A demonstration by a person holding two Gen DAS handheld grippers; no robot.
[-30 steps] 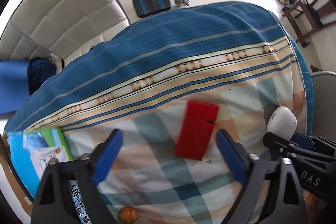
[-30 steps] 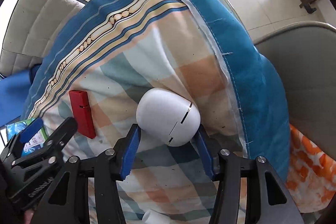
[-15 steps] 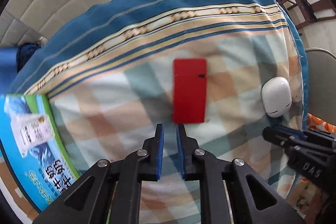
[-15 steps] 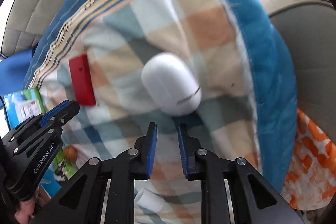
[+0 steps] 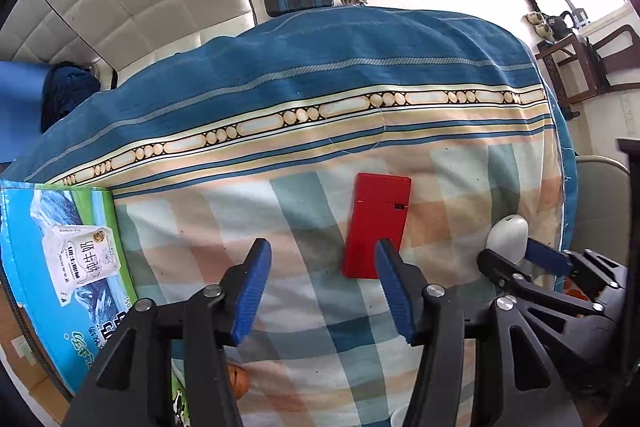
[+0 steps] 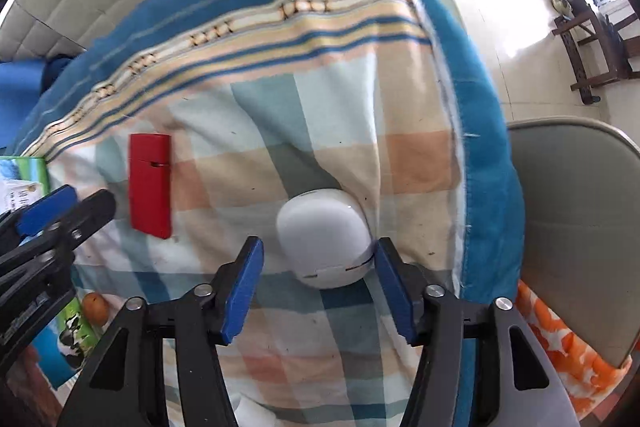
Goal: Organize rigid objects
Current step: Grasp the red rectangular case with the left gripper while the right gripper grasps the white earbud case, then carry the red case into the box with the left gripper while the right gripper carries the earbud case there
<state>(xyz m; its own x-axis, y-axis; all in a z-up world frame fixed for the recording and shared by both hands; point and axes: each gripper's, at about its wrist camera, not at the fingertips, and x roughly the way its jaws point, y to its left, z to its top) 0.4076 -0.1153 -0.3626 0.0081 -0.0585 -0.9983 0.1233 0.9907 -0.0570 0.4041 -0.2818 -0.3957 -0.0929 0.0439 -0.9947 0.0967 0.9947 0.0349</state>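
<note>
Lying lengthwise away from both spread grippers (image 5: 322, 285) (image 6: 318, 281), red case (image 5: 377, 225) rests flat.

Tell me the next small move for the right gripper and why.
Probably nudge the right gripper slightly forward, then close. It is open, and the white oval case lies on the checked cloth with its near end between the blue fingers, closer to the right one. A little more reach would put the pads beside the case's widest part.
</note>
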